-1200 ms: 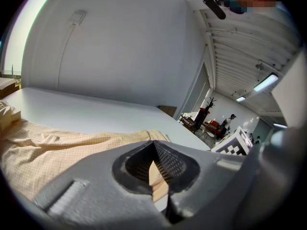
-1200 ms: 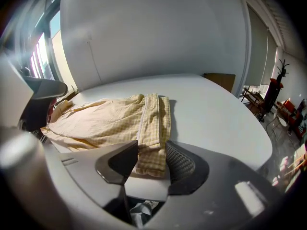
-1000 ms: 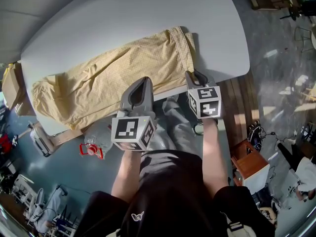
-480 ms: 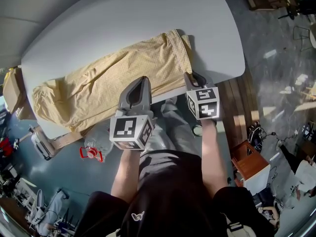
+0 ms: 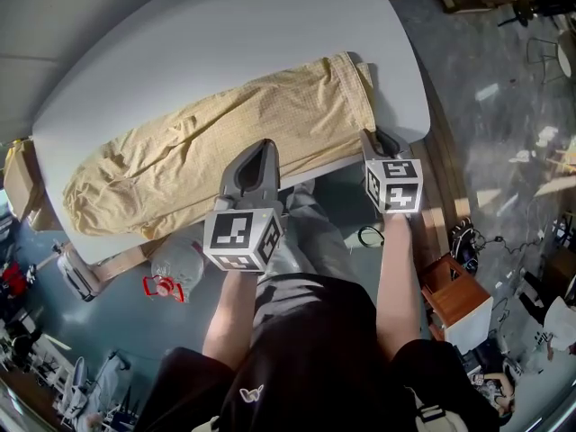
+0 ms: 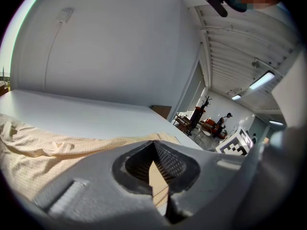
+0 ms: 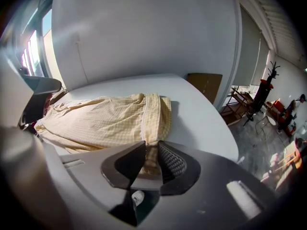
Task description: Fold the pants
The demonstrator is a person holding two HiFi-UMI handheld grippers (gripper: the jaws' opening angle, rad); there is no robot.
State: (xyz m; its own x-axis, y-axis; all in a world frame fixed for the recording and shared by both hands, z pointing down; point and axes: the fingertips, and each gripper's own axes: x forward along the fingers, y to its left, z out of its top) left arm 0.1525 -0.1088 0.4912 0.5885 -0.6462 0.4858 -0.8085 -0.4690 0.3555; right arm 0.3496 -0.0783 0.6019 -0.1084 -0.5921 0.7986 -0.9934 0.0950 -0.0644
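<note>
Yellow checked pants lie stretched across the white table, waistband at the right, legs bunched at the left. My left gripper sits at the pants' near edge around the middle, its jaws closed on the cloth, which shows between the pads. My right gripper is at the near corner of the waistband, shut on a fold of fabric that shows between its pads. In the right gripper view the pants spread away to the left.
The table's rounded right end lies just beyond the waistband. On the floor below are a plastic bottle with a red cap, a wooden stool at the right and a cardboard box at the left.
Both grippers have slid to the right along the table's near edge. The pants have moved with them, so the waistband now lies closer to the table's right end.
</note>
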